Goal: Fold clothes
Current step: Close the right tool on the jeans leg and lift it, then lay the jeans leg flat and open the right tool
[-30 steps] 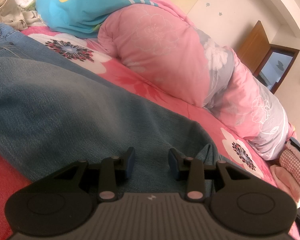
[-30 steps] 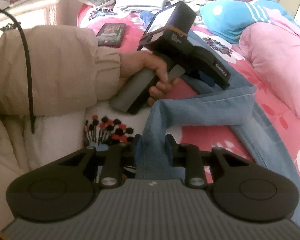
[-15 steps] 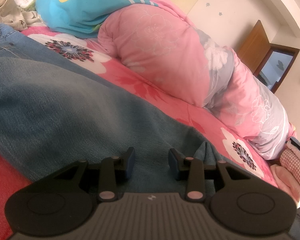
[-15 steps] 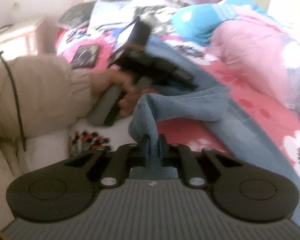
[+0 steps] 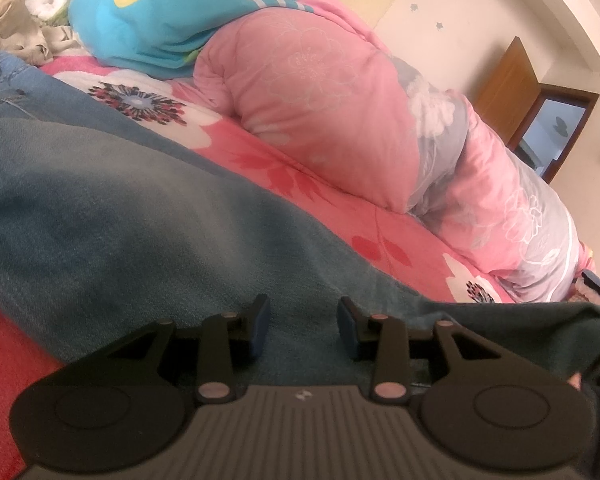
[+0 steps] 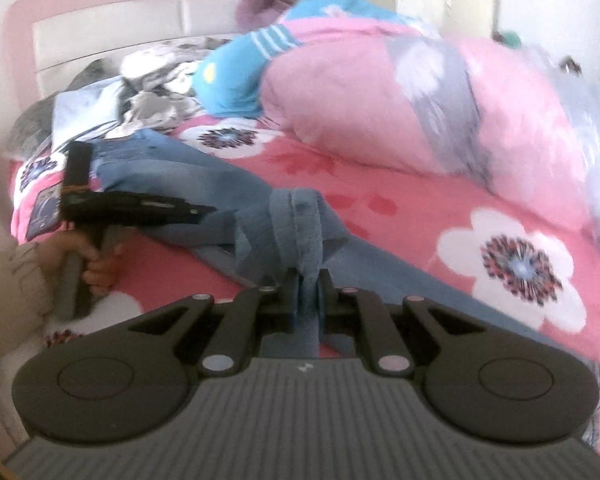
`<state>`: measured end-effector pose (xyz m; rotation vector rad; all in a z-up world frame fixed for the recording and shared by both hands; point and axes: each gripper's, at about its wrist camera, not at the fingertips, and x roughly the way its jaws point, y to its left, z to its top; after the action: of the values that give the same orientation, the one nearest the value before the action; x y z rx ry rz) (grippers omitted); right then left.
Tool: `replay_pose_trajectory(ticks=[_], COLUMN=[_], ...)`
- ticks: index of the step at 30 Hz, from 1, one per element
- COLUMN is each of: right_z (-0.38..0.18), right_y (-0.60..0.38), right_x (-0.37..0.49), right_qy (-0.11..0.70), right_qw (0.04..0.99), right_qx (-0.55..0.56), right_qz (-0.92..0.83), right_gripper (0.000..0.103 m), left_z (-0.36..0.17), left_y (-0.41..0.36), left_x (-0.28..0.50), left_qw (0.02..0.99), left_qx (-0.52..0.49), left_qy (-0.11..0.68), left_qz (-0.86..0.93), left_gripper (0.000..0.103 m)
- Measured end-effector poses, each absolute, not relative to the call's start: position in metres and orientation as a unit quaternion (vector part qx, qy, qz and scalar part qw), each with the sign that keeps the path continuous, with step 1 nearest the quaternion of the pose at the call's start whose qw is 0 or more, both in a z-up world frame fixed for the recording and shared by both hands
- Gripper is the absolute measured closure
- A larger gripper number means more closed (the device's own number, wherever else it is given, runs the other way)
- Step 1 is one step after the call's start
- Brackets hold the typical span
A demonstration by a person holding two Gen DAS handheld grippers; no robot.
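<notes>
R tongs (image 6: 305, 292) pinch a bunched hem of the jeans (image 6: 204, 184), lifted just above the pink floral bed (image 6: 400, 216); rest of the denim lies flat w/ waistband toward the headboard. L tongs (image 5: 303, 326), spread and gripping nothing, hover low over a jeans leg, pink quilt (image 5: 324, 104) beyond.

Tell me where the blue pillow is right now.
The blue pillow lies at the upper left of the left wrist view, against the head end of the rolled pink quilt, beyond the jeans spread on the bed.
</notes>
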<state>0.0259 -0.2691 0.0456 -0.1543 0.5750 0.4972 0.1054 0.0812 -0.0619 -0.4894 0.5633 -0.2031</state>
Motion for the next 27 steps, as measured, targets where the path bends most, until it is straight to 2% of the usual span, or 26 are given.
replay_pose_trajectory(ticks=[13,16,19,22,27], right_z=[-0.008,-0.008,-0.008,-0.008,-0.008], right_y=[-0.344,-0.358,-0.372,-0.387,-0.411], right_x=[0.080,0.075,0.071,0.067,0.060], right_qy=[0.364,0.361,0.358,0.355,0.348], right_qw=[0.912,0.913,0.914,0.913,0.909], right_qx=[0.080,0.109,0.138,0.167,0.214], right_qz=[0.174,0.154,0.133,0.113,0.078], right_gripper=[0.094,0.092,0.086,0.074,0.072], left_z=[-0.061,-0.061,-0.061,-0.061,-0.061], left_y=[0.080,0.079,0.079,0.078,0.079], left_x=[0.106,0.106,0.106,0.106,0.106], left_qw=[0.927,0.927,0.927,0.927,0.926], left_qx=[-0.236,-0.236,-0.235,-0.236,-0.238], left_qy=[0.275,0.275,0.275,0.275,0.275], left_qz=[-0.101,-0.101,-0.102,-0.102,-0.103], left_gripper=[0.062,0.061,0.061,0.061,0.061])
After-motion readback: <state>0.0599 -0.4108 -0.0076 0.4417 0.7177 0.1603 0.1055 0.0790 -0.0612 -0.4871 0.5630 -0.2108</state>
